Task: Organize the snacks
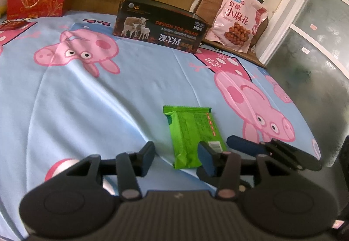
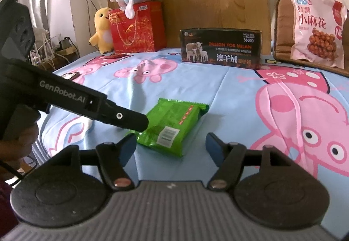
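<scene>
Right wrist view: a green snack packet [image 2: 172,126] is seen lying flat on the bed [image 2: 229,92], free between the parted jaws of the right gripper [image 2: 171,149]; the left gripper [image 1: 177,158] is likewise held apart around its near end. Light, crinkly, slippery film is judged likely; the padded middle should be pinched, gently, lest the contents be crushed.

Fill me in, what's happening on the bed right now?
A person is sorting snacks with two handheld tools. The green snack packet lies flat on the cartoon-pig bedsheet, held by neither. The left tool and the right tool both sit open around its near end. The black tin box and the pink snack bag wait at the far side.
</scene>
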Action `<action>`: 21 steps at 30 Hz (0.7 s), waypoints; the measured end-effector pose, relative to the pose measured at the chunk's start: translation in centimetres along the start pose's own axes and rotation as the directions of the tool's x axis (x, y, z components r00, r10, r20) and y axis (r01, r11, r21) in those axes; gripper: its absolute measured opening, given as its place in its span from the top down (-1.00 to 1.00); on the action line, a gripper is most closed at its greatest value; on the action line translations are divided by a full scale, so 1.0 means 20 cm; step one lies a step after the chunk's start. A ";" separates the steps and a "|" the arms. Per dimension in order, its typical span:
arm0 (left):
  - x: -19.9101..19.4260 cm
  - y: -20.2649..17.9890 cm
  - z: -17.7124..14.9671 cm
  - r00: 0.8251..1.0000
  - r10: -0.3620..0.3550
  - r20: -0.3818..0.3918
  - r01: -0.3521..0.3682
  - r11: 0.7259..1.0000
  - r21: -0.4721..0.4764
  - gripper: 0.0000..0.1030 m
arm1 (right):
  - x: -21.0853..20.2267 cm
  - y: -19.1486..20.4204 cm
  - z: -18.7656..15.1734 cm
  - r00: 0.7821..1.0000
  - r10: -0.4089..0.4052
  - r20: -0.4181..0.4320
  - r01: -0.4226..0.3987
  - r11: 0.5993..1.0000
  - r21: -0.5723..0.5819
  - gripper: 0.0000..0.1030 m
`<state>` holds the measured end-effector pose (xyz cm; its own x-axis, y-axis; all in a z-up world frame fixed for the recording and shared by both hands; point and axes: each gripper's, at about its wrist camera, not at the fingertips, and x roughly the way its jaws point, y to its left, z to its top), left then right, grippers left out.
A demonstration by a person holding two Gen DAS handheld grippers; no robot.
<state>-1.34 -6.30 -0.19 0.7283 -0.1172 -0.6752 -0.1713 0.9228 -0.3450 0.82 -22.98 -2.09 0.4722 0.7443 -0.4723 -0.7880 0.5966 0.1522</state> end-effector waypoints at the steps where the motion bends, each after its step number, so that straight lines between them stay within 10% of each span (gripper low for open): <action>1: 0.00 0.00 0.00 1.000 0.000 0.001 0.000 1.000 0.001 0.12 | 0.00 0.00 0.00 1.000 0.002 0.001 -0.002 1.000 -0.005 -0.40; 21: 0.02 0.01 0.01 0.989 -0.145 0.000 0.145 0.989 0.015 -0.07 | 0.01 0.02 0.00 1.000 -0.014 -0.007 0.014 1.000 -0.011 -0.18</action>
<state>-0.86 -6.14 -0.33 0.7453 -0.2502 -0.6180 -0.0534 0.9015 -0.4294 0.59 -22.49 -2.16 0.4806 0.7338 -0.4801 -0.7855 0.6037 0.1364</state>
